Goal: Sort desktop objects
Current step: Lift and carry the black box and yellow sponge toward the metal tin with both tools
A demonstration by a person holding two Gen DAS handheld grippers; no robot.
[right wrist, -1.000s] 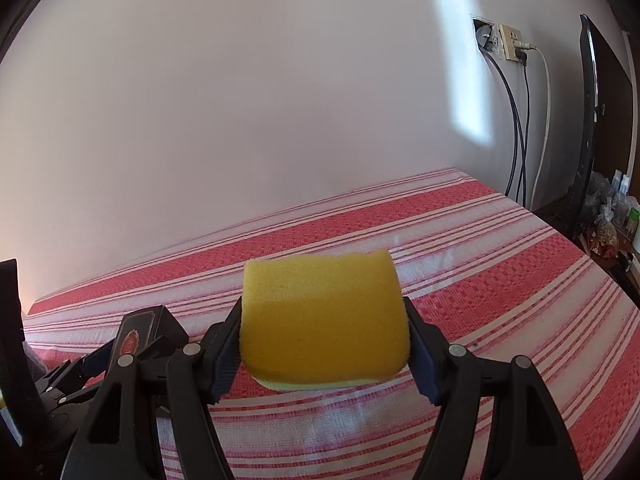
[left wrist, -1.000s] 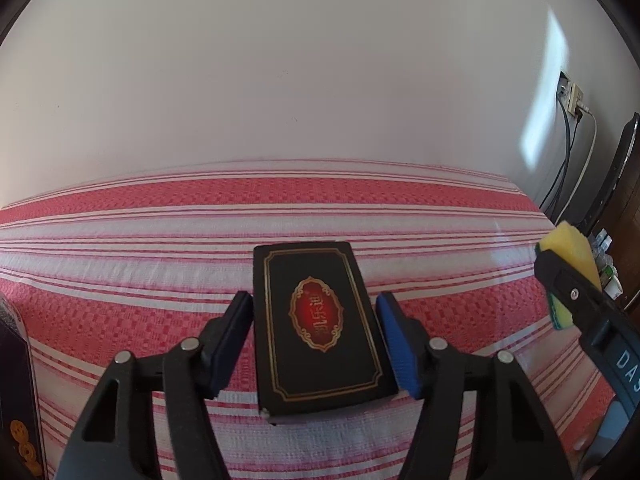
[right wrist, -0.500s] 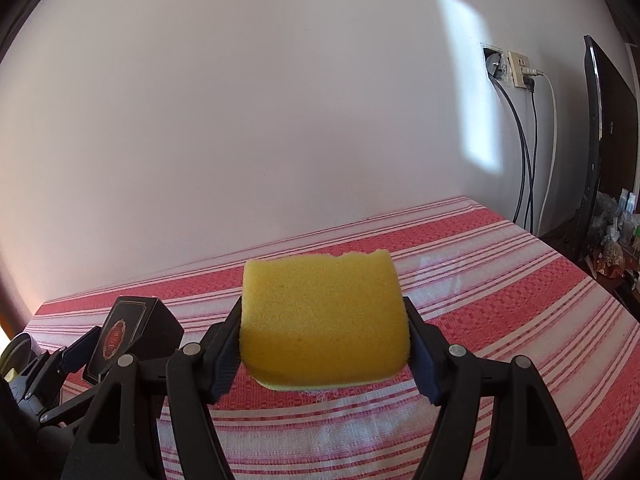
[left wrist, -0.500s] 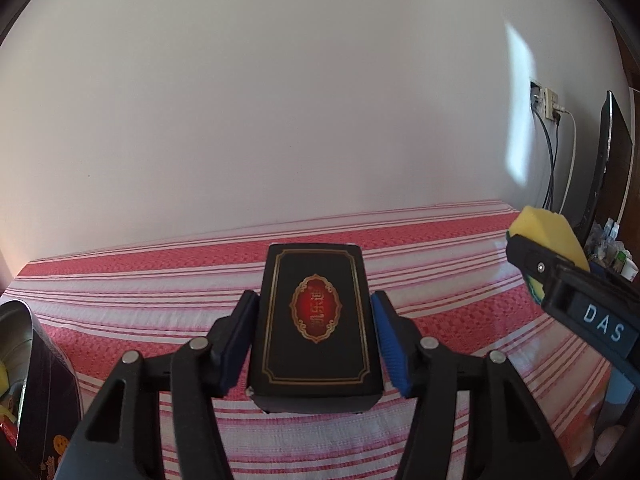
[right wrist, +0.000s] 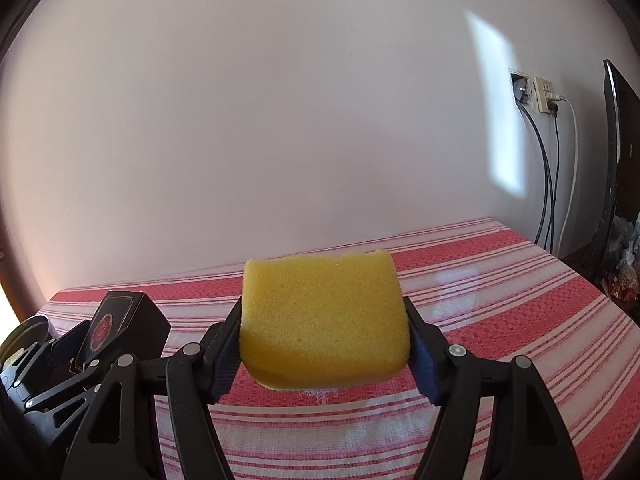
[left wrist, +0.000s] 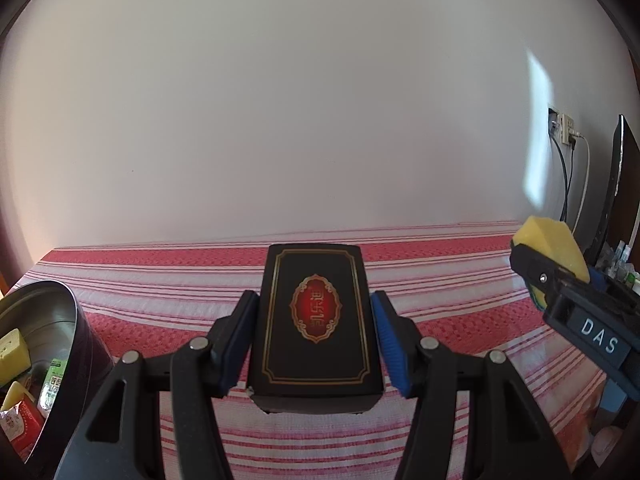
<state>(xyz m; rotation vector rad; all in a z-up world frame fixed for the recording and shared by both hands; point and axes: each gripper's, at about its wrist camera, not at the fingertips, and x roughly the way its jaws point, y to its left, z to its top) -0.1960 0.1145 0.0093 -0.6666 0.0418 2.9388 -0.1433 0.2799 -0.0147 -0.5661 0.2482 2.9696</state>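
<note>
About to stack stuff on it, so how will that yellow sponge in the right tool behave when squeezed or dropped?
The yellow sponge looks porous, so probably light and squashy. Its sides bulge past the right tool, suggesting it compresses; unlikely to roll.

both grippers are black plastic: the left gripper [left wrist: 316,332] and right gripper [right wrist: 324,344] have blue ribbed pads [left wrist: 390,344], silver screws [left wrist: 428,343] at the joints, and a white "das" label [left wrist: 598,336].
</note>
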